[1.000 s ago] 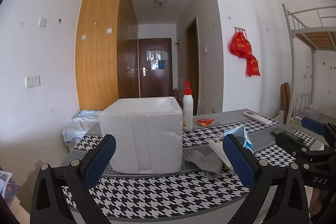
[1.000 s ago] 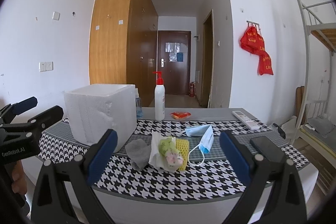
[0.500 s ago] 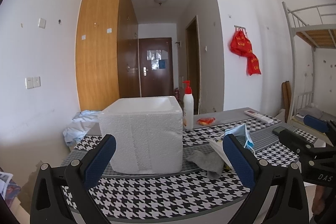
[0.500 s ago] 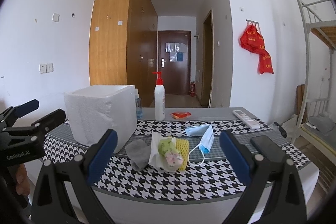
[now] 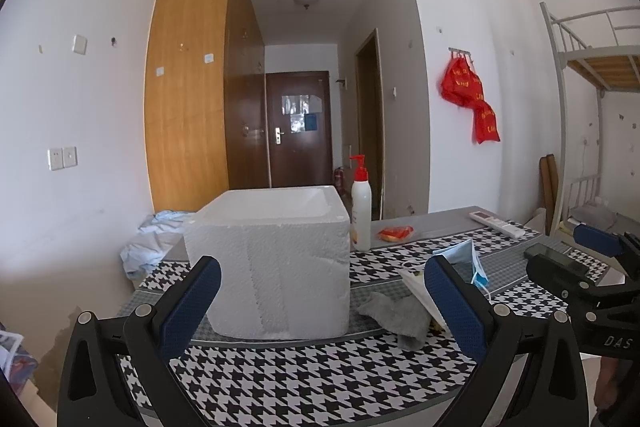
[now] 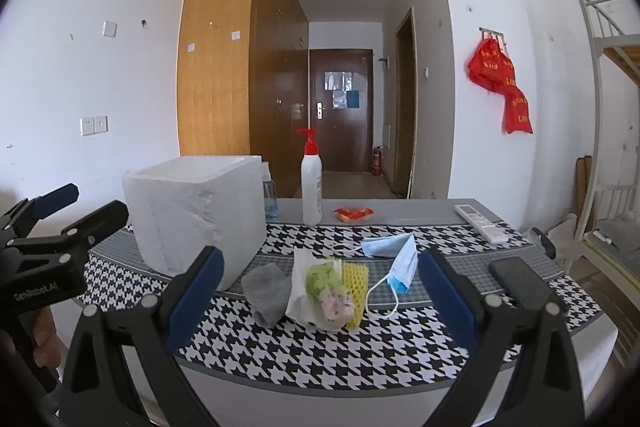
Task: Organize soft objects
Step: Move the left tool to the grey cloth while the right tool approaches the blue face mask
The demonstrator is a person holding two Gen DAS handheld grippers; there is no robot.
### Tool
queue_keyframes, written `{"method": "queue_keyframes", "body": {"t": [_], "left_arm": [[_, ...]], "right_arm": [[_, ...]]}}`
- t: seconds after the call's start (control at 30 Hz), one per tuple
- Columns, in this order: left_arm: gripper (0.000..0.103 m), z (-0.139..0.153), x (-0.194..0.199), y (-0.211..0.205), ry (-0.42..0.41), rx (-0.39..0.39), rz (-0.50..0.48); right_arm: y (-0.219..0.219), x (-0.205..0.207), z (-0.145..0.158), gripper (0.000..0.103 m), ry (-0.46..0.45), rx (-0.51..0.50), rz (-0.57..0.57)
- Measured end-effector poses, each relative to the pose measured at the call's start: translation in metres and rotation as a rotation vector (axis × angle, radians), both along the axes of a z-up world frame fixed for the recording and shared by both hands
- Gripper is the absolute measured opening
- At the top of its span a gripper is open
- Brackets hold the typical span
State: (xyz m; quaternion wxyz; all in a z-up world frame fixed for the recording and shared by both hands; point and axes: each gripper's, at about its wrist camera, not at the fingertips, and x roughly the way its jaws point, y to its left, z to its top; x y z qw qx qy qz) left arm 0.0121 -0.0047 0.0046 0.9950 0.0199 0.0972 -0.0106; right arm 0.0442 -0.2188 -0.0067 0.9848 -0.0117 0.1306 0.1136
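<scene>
Little has moved over the last second: in the left wrist view the right gripper (image 5: 592, 267) has drifted slightly lower and toward the edge of the picture, while the left gripper (image 5: 320, 303) has been kept level before the foam box (image 5: 268, 267). Both are held spread wide and empty, short of the near edge of the houndstooth table mat (image 6: 320, 343).

Nothing has been picked up, so the sorting is judged not yet begun. Nearest on the mat, a grey cloth (image 6: 268, 291) is seen touching a white bag (image 6: 300, 287) that holds a green-and-pink soft item (image 6: 328, 287), with a yellow foam net (image 6: 354, 287) against it. Just beyond, a blue face mask (image 6: 394, 259) is draped, and a black phone (image 6: 520, 279) lies well to the right. Further back stand a pump bottle (image 6: 311, 183), a red packet (image 6: 354, 214) and a remote control (image 6: 480, 223). The open-topped box, left of the pile, is judged the likely container.
</scene>
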Motion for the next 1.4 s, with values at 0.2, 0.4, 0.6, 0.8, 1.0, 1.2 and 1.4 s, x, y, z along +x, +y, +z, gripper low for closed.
{"method": "queue_keyframes", "body": {"t": [0.2,0.4,0.6,0.8,1.0,1.2,1.4], "left_arm": [[0.102,0.002,0.008,-0.001,0.016,-0.009,-0.011],[0.102,-0.001,0.022,-0.009,0.052,-0.005,-0.044],[0.102,-0.006,0.036,-0.018,0.084,0.002,-0.073],[0.102,-0.010,0.047,-0.024,0.116,0.004,-0.094],[0.102,-0.015,0.059,-0.031,0.151,0.012,-0.109],[0.102,-0.024,0.072,-0.040,0.201,0.022,-0.117],[0.102,-0.032,0.086,-0.044,0.239,0.029,-0.122]], "right_arm": [[-0.006,0.006,0.001,0.099,0.004,0.000,-0.032],[-0.009,0.021,-0.003,0.099,0.038,-0.017,-0.058],[-0.015,0.033,-0.006,0.099,0.058,-0.025,-0.064],[-0.019,0.042,-0.009,0.099,0.075,-0.034,-0.071],[-0.023,0.052,-0.013,0.099,0.097,-0.035,-0.074],[-0.028,0.066,-0.019,0.099,0.127,-0.036,-0.080],[-0.035,0.078,-0.024,0.099,0.159,-0.035,-0.089]]}}
